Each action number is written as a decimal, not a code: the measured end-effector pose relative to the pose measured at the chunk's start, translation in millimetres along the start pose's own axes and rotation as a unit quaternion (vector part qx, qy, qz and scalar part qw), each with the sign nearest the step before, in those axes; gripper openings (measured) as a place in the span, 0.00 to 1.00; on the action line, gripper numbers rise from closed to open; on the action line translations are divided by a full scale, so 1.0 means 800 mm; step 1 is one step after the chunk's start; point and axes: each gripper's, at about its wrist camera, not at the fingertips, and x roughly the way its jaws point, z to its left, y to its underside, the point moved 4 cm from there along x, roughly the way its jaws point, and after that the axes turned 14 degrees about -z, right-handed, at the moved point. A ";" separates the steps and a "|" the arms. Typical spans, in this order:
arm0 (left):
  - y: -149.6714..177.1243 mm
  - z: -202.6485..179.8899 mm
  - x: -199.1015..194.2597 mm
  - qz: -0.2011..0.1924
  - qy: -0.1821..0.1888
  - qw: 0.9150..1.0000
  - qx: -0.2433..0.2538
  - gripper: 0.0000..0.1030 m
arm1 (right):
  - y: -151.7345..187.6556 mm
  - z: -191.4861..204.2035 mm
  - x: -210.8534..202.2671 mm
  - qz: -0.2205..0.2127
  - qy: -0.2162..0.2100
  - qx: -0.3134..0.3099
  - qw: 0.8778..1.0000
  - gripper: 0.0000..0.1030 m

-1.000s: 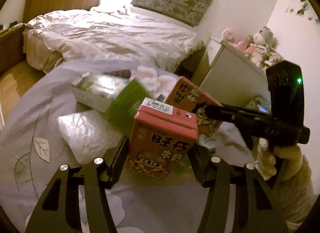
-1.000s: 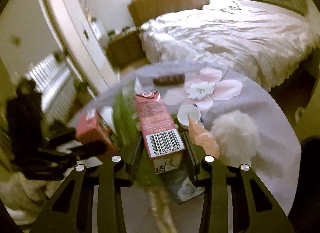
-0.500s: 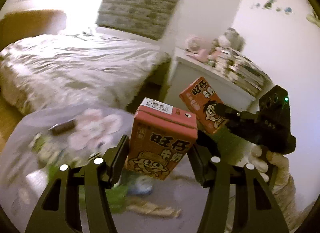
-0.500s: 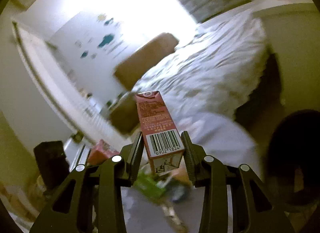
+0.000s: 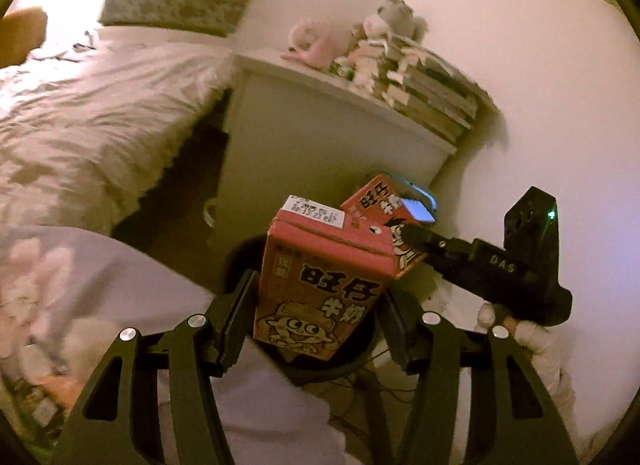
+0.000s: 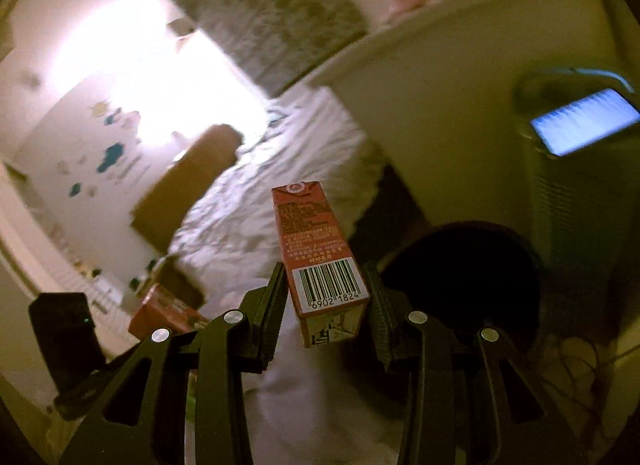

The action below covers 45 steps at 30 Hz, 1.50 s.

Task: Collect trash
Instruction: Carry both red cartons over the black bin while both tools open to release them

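My left gripper (image 5: 316, 301) is shut on a red milk carton (image 5: 320, 277) with a cartoon face, held upright above a round black bin (image 5: 340, 365). Just behind it, a second red carton (image 5: 376, 201) sits in my right gripper (image 5: 416, 235), which reaches in from the right in a gloved hand. In the right wrist view my right gripper (image 6: 326, 305) is shut on that narrow red carton (image 6: 316, 257), barcode side up. The black bin (image 6: 472, 265) lies right of it. The left gripper's carton (image 6: 160, 311) shows low on the left.
A white cabinet (image 5: 320, 137) with books and plush toys stands behind the bin. An appliance with a lit screen (image 6: 580, 121) stands beside it. A bed (image 5: 80, 125) fills the left. The floral-covered table edge (image 5: 120, 285) is at lower left; cables lie near the bin.
Both grippers swung away from the littered table to the right, still holding their cartons. The black bin and white cabinet have come into view below and ahead.
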 end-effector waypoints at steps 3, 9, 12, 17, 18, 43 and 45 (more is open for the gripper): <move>0.011 -0.008 0.030 0.019 0.008 1.000 -0.001 0.55 | 0.009 -0.031 0.008 0.008 0.021 0.013 1.000 0.38; 0.034 -0.008 0.066 0.047 0.008 0.999 -0.001 0.55 | 0.025 -0.064 0.030 0.027 0.041 0.029 0.998 0.38; 0.042 -0.004 0.077 0.057 0.004 0.998 -0.004 0.55 | 0.034 -0.076 0.036 0.034 0.047 0.035 0.998 0.38; 0.048 0.000 0.090 0.067 0.001 0.998 -0.006 0.55 | 0.047 -0.086 0.046 0.043 0.056 0.041 0.997 0.38; 0.049 0.001 0.093 0.069 0.000 0.998 -0.007 0.55 | 0.049 -0.086 0.045 0.044 0.056 0.042 0.997 0.38; 0.042 -0.002 0.083 0.063 -0.029 0.998 -0.002 0.78 | 0.047 -0.091 0.057 0.053 0.087 0.032 0.994 0.68; 0.038 0.000 0.064 0.051 -0.031 0.998 -0.004 0.78 | 0.048 -0.082 0.055 0.053 0.080 0.023 0.995 0.68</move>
